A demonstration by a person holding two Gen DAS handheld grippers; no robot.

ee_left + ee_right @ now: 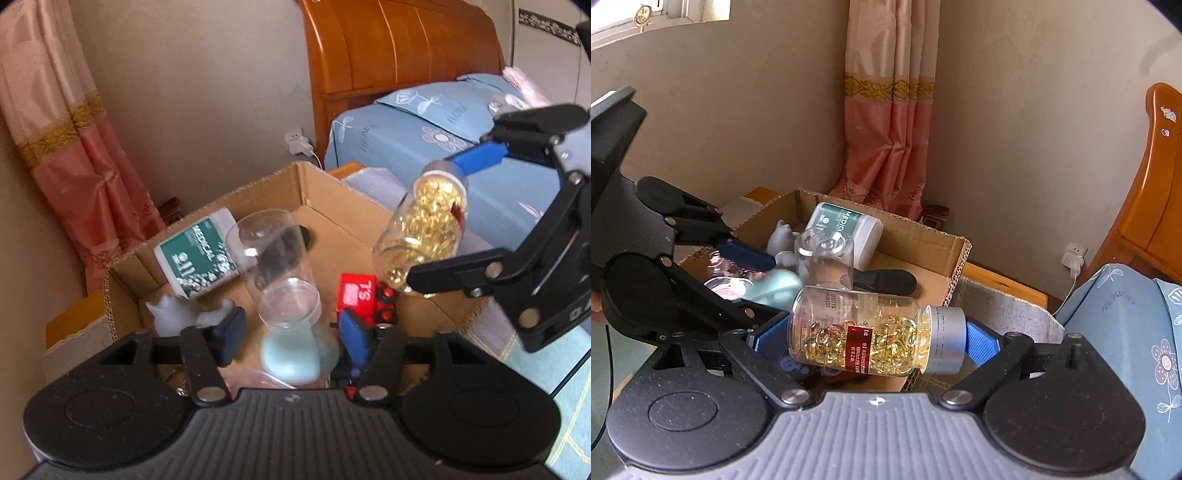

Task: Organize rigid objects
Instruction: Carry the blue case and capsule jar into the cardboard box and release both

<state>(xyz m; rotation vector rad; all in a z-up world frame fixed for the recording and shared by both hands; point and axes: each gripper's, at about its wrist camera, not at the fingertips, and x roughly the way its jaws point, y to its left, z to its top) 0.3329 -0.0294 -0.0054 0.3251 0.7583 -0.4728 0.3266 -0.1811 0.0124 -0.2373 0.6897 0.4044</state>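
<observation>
A clear empty bottle (277, 266) stands tilted and blurred inside the cardboard box (332, 192), its lower end between my left gripper's (291, 336) blue pads. Gaps show on both sides, so the pads do not press it. My right gripper (871, 339) is shut on a capsule bottle (857, 332) full of gold capsules with a silver cap, gripped end to end, base and cap. In the left wrist view the capsule bottle (424, 229) hangs above the box's right edge.
The box also holds a green-labelled white bottle (199, 254), a white figurine (166, 310), a red toy truck (360, 295), a pale blue object (291, 354) and a black item (886, 280). A blue-covered bed (443, 129) and wooden headboard (388, 48) lie right; a pink curtain (74, 147) hangs left.
</observation>
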